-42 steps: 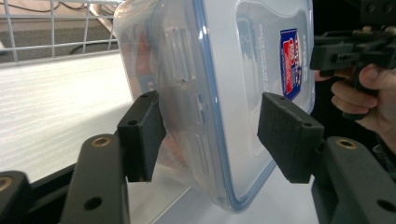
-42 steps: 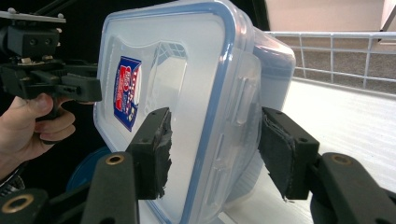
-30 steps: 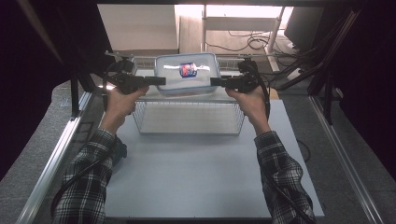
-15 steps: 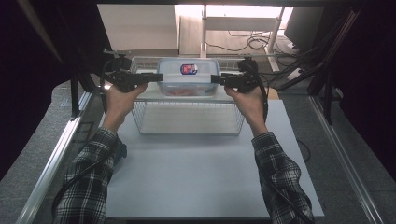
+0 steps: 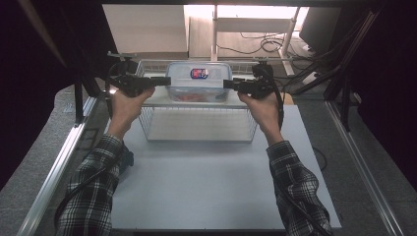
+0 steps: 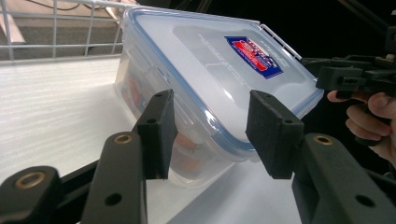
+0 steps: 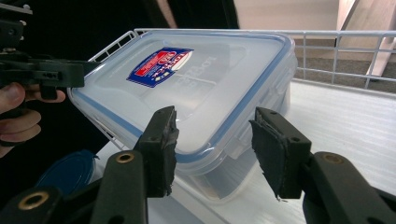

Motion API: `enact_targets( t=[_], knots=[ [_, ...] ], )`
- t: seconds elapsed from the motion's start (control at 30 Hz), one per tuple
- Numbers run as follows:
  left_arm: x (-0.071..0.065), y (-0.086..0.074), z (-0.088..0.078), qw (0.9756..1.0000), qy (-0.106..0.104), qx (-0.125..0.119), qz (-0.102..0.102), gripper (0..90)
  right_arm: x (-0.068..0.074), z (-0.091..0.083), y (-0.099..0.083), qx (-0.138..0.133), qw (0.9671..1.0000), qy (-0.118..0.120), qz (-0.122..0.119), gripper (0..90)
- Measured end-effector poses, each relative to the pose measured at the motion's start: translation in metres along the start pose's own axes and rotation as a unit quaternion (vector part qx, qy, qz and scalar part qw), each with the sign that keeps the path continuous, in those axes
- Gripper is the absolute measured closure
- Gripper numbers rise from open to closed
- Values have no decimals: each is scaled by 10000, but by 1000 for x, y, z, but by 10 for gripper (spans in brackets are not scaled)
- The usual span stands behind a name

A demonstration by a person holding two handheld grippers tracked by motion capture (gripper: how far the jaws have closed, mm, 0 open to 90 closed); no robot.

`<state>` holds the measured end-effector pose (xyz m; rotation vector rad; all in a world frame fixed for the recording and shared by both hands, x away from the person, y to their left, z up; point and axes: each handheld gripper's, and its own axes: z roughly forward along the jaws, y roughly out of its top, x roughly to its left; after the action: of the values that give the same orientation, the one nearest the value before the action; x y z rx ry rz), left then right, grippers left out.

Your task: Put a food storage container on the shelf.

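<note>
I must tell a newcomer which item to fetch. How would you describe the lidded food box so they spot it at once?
Start at the white wire rack at the far end of the white table. On its upper shelf sits the clear plastic box, between the left tool and the right tool. Its blue-edged lid with a red-and-blue sticker marks it.

The high view is unevenly lit: strong light at the top center washes out the far floor and desk (image 5: 246, 19), while both sides fall into near black. The table (image 5: 206, 187) is evenly, softly lit, with faint shadows under the sleeves. The frame is slightly soft and grainy. In the gripper views the box (image 6: 219, 70) is sharp with a mild sheen on its lid, the near jaws are a little soft, and the shelf (image 6: 56, 102) is bright, nearly blown out. Backgrounds go dark.
</note>
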<state>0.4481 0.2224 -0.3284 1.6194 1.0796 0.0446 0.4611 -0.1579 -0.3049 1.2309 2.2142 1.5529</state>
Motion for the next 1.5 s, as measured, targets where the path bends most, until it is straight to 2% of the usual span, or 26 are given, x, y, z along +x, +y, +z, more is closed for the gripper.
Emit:
enact_targets(
  t=[0.17,0.6,0.67,0.77,0.87,0.97,1.1,1.27,1.5],
  knots=[
    [3,-3,-2,9998,-170,19,-132,530,-1,0,-1,-9,10000,30,7,502],
    [0,-5,-3,9998,-110,-6,-144,532,-2,0,-1,-25,10000,84,37,501],
    [-2,-4,-3,10000,-31,-27,-42,532,-2,0,-1,-33,10000,81,46,500],
    [-11,-3,-4,9991,299,-53,293,492,0,-1,-2,-87,9999,-10,-51,460],
    [-19,-3,-6,9983,263,-101,517,391,3,-4,-4,-179,9997,23,-182,403],
    [-27,-5,-8,9967,292,5,761,290,9,-8,-9,-179,9989,11,-433,307],
    [-38,-15,-10,9928,457,136,1097,215,16,-14,-17,-160,9980,12,-617,203],
    [-46,-29,-12,9915,431,179,1215,168,23,-20,-27,-122,9960,-12,-882,110],
    [-60,-53,-18,9895,362,180,1385,103,28,-30,-48,-19,9939,41,-1098,63]
  ],
)
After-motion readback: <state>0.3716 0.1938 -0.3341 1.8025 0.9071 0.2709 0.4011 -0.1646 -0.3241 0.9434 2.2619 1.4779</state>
